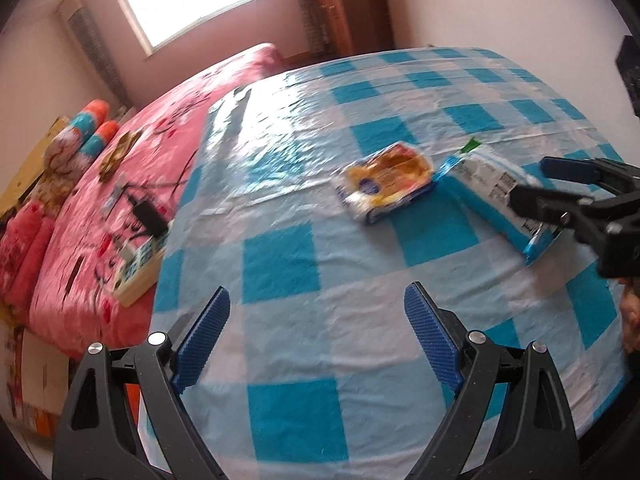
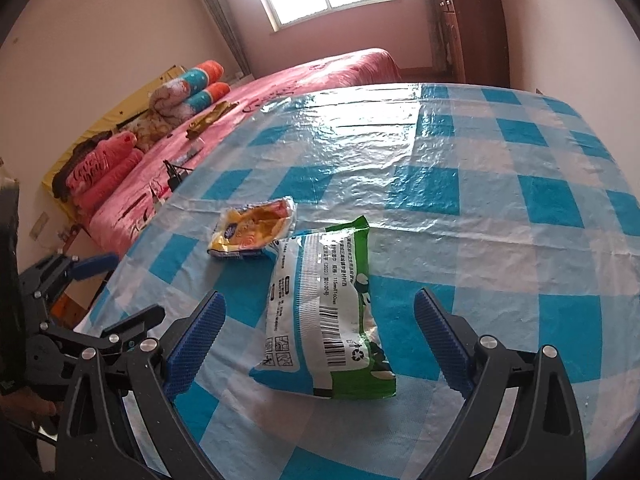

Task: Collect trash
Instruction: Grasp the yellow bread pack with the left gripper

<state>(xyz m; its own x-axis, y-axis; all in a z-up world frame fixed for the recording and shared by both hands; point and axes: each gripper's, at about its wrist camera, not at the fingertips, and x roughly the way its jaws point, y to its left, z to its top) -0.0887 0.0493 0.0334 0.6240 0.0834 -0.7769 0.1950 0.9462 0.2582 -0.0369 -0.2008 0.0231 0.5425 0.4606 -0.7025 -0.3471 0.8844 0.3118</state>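
Note:
A white and green tissue pack lies on the blue checked tablecloth. My right gripper is open, its jaws either side of the pack's near end, not touching it. A yellow crumpled snack wrapper lies just beyond the pack. In the left wrist view the wrapper sits mid-table and the pack to its right, with the right gripper around its end. My left gripper is open and empty above the cloth, short of the wrapper.
A bed with a pink cover stands left of the table, with pillows, rolled blankets and a power strip with cables. A wooden cabinet stands at the back wall under the window side.

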